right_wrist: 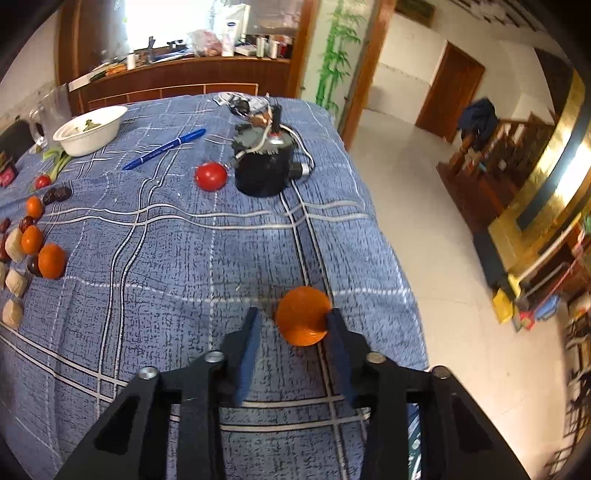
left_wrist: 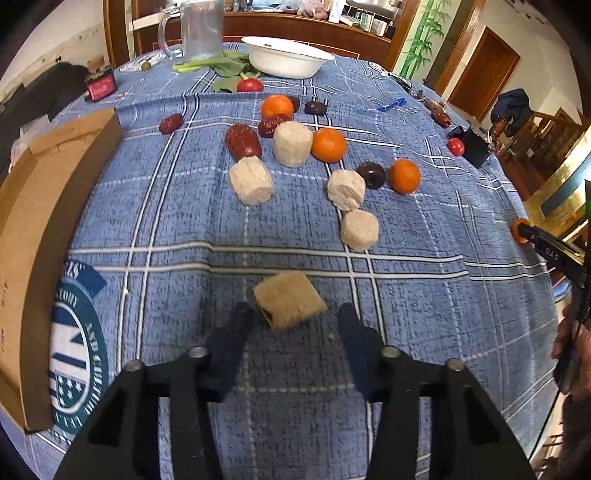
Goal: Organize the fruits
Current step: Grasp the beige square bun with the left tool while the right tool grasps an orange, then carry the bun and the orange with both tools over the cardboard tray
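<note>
My left gripper (left_wrist: 295,314) is open over the blue checked tablecloth, with a beige fibrous chunk (left_wrist: 290,304) lying between its fingertips, blurred. Ahead lie several more beige chunks (left_wrist: 252,180), three mandarins (left_wrist: 328,144), red dates (left_wrist: 242,140) and a dark date (left_wrist: 371,174). My right gripper (right_wrist: 293,319) is open near the table's right edge. A mandarin (right_wrist: 303,315) sits at its right fingertip, touching it; the left finger is apart from it. The right gripper also shows at the right edge of the left wrist view (left_wrist: 524,232).
A cardboard box (left_wrist: 40,221) lies at the left. A white bowl (left_wrist: 288,55), a glass mug (left_wrist: 199,29) and greens (left_wrist: 221,68) stand at the back. Cherry tomatoes (right_wrist: 210,176), a blue pen (right_wrist: 164,148) and a black device with cables (right_wrist: 264,166) lie at the right. The table edge drops to the floor at the right (right_wrist: 399,258).
</note>
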